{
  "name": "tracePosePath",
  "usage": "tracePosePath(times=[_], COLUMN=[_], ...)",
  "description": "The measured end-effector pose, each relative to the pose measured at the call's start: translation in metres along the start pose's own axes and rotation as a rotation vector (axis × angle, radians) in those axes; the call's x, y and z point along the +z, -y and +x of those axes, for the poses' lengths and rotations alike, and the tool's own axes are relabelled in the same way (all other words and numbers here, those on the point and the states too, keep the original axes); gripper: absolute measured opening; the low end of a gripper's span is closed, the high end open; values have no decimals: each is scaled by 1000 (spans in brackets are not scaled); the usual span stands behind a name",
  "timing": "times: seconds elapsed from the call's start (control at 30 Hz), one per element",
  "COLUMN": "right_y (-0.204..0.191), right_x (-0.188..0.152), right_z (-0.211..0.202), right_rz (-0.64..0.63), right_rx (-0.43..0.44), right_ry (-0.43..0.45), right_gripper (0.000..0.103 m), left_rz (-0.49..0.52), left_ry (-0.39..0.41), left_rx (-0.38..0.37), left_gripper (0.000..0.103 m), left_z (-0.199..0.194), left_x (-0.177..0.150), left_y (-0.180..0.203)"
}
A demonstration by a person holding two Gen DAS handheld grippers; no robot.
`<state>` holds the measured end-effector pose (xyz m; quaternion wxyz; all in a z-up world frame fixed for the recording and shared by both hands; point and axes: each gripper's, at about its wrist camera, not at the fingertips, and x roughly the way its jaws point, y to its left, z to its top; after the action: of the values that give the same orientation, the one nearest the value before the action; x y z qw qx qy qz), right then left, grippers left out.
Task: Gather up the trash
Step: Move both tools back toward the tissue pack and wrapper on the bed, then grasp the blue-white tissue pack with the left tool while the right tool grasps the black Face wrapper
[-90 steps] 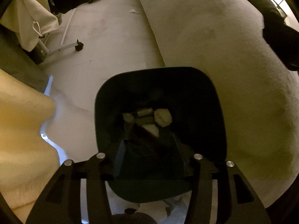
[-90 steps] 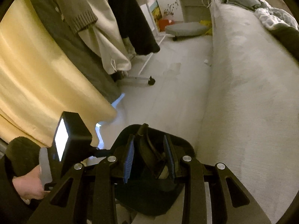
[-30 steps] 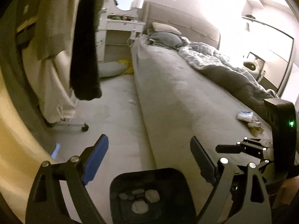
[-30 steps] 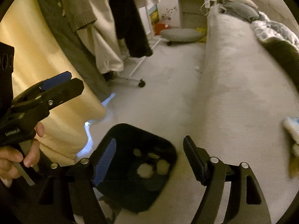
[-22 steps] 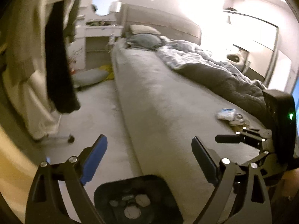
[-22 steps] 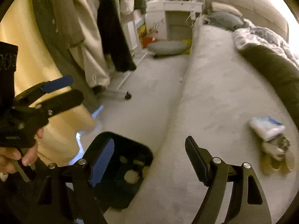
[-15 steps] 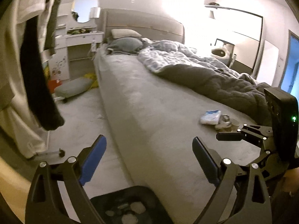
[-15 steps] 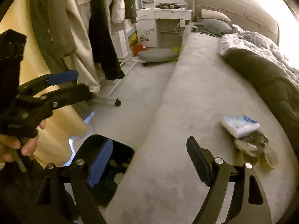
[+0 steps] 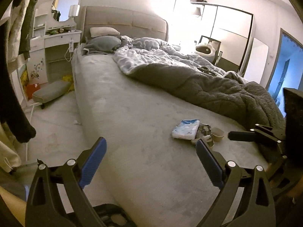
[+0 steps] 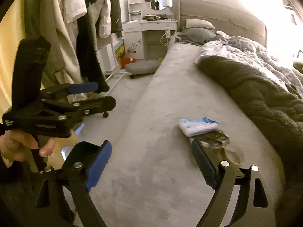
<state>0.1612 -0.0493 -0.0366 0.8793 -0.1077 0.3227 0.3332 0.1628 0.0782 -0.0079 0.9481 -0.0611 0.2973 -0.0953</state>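
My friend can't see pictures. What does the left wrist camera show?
The open left gripper hovers over a grey bed, aimed toward a small pile of trash: a white-and-blue packet, a crumpled wrapper and a paper cup. The right gripper reaches in beside them.

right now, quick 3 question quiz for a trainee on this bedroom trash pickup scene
1. True or false: the left gripper and the right gripper are both open and hold nothing.
2. Which trash item lies nearest the headboard: A) paper cup B) white and blue packet C) crumpled wrapper?
3. Fill in: the trash pile rests on the bed, beside the dark grey ____.

Key
1. True: both jaws are spread wide, nothing between them.
2. B.
3. Blanket.
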Motion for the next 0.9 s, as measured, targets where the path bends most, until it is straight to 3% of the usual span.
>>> tracePosePath(times=[0.2, 0.33, 0.9], right_y=[21, 29, 90], right_x=[-6, -7, -5], right_z=[-9, -13, -11], right_rz=[20, 10, -17], right_rx=[-17, -28, -56], right_ry=[9, 12, -28], right_gripper=[89, 96, 99], left_rz=[17, 20, -31], left_ry=[-16, -34, -115], left_rx=[-33, -61, -194], left_gripper=[97, 98, 99], left_z=[20, 34, 91], left_x=[10, 13, 24], left_y=[23, 33, 54])
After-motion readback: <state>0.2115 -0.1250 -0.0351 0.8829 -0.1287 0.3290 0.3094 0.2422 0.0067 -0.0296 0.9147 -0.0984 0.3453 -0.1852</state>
